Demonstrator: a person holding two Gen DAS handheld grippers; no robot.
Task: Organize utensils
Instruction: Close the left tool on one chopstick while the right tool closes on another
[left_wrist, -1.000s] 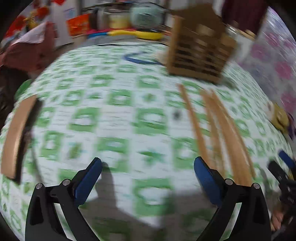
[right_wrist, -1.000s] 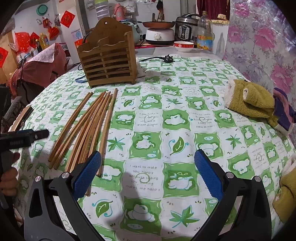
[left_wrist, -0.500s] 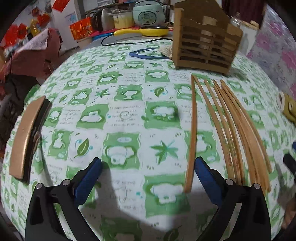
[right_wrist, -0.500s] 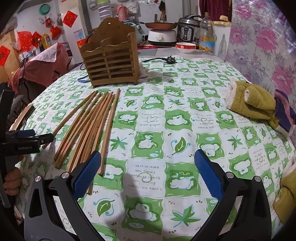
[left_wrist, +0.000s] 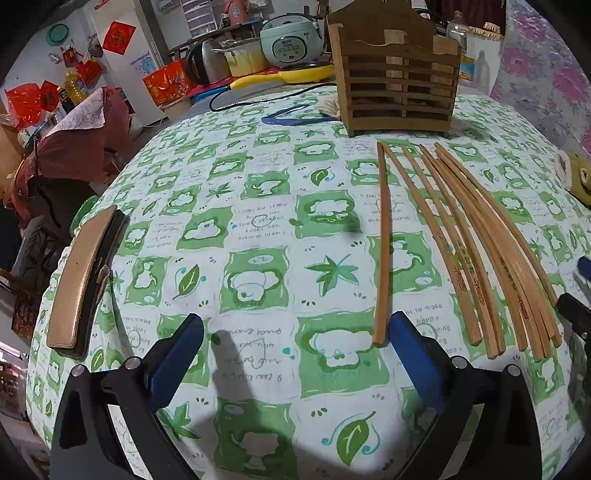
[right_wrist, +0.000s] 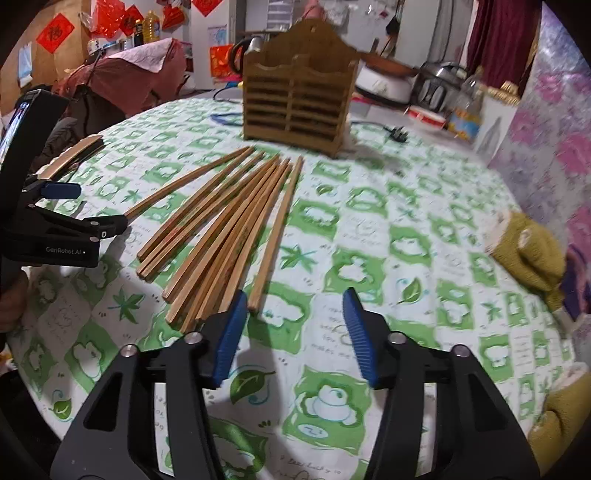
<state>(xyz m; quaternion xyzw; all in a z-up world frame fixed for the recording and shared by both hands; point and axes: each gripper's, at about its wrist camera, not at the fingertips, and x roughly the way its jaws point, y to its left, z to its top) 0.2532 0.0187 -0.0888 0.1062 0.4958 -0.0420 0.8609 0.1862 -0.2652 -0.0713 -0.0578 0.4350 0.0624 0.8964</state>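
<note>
Several wooden chopsticks (left_wrist: 461, 243) lie fanned on the green-and-white tablecloth; they also show in the right wrist view (right_wrist: 236, 229). A slatted wooden utensil holder (left_wrist: 397, 79) stands upright beyond their far tips, also in the right wrist view (right_wrist: 299, 107). My left gripper (left_wrist: 295, 336) is open and empty, low over the cloth, its right finger beside the near end of the leftmost chopstick (left_wrist: 382, 251). My right gripper (right_wrist: 293, 314) is open and empty, its left finger by the near end of the rightmost chopstick (right_wrist: 277, 236). The left gripper also shows in the right wrist view (right_wrist: 88, 210).
A flat tan and black object (left_wrist: 85, 273) lies at the table's left edge. Olive fabric items (right_wrist: 528, 251) lie at the right. A blue cord (left_wrist: 291, 116) and black plug (right_wrist: 397, 134) lie near the holder. Kitchen appliances (left_wrist: 290, 40) stand behind the table.
The left gripper moved toward the chopsticks until its right finger reached the leftmost one. The right gripper swung left and lower toward the chopsticks' near ends, and its jaws narrowed somewhat.
</note>
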